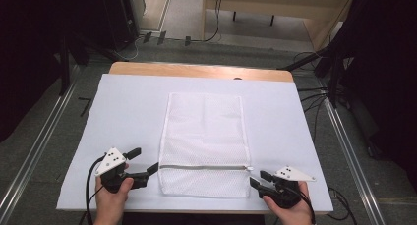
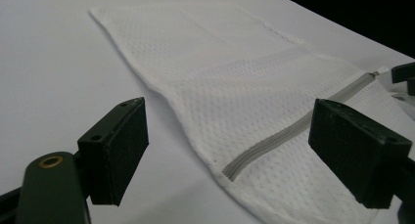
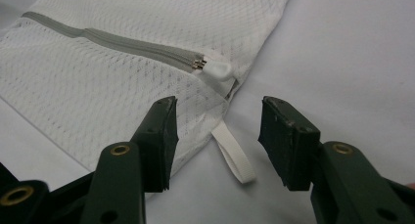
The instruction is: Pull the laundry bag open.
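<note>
Both spread grippers, left gripper [image 1: 147, 162] and right gripper [image 1: 257, 178], flank the mesh bag [image 1: 204, 136]; pinching the loop [image 3: 234, 152] alone could drag it askew.

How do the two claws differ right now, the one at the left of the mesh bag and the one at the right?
The left claw points at the closed end of the bag's zipper; the right claw faces the slider end. The left claw's jaws gape wider, straddling the bag's edge, while the right claw's narrower gap frames a white loop. Both are open and grip nothing, and both lie low by the mesh bag.
</note>
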Demonstrator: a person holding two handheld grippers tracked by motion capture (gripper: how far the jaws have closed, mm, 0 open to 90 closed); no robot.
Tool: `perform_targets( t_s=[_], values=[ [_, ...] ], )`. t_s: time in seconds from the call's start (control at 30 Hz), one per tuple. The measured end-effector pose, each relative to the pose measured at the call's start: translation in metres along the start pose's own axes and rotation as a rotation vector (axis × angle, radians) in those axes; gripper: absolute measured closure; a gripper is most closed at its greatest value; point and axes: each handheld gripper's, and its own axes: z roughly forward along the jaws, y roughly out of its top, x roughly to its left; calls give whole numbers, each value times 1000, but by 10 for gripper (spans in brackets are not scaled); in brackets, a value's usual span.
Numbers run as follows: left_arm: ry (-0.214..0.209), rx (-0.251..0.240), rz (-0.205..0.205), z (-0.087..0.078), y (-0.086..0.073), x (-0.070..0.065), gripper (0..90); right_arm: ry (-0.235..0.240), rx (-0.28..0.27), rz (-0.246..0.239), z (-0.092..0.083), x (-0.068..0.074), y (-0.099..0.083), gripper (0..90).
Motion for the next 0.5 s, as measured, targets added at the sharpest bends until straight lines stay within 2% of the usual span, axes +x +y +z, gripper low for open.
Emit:
perform_targets(
  t_s=[0.17, 0.3, 0.5],
  values=[
    [-32, 18, 16, 12, 0, -15, 151, 7, 25, -7, 11, 3, 1, 485],
    [-60, 25, 28, 19, 0, -24, 151, 16, 33, -39, 17, 9, 1, 484],
    [-84, 30, 28, 26, 1, -32, 172, -35, 23, -85, 27, 15, 3, 494]
  ],
)
